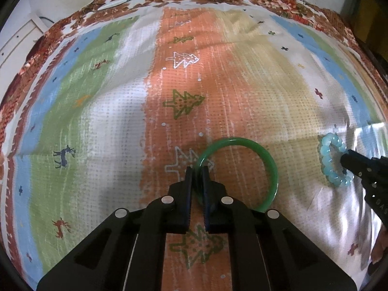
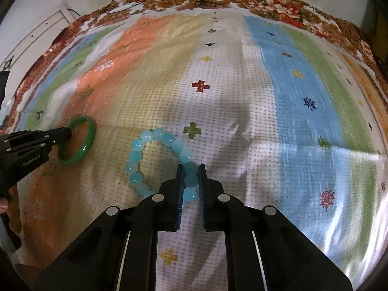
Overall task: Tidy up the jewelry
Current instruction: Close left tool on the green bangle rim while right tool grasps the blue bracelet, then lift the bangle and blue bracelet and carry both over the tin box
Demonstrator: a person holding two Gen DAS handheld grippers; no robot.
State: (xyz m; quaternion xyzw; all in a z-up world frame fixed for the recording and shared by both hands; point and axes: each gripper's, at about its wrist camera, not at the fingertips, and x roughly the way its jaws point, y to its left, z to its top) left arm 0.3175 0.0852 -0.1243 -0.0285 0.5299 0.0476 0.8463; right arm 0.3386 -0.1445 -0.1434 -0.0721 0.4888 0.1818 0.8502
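A broad striped cloth (image 1: 116, 126), printed with fir trees, reindeer and small crosses in bands of orange, cream, white, blue and green, covers almost the whole surface; beyond it a brown floral cloth (image 2: 271, 2) shows along the far edge. Both tongs point steeply down at the striped cloth. The left tongs (image 1: 197, 173) are closed on the near-left part of a green bangle (image 1: 257, 150), whose ring lies flat on the orange and cream bands, its band pinched between the two black fingers. The right tongs (image 2: 190, 169) are clamped on a bracelet of pale blue translucent beads (image 2: 145, 145), with the beads of its right side squeezed between the blue ribbed pads (image 2: 180, 194); the rest of the loop rests on the white and cream part of the cloth. The bangle and the bracelet lie near each other but apart, the bangle to the left.
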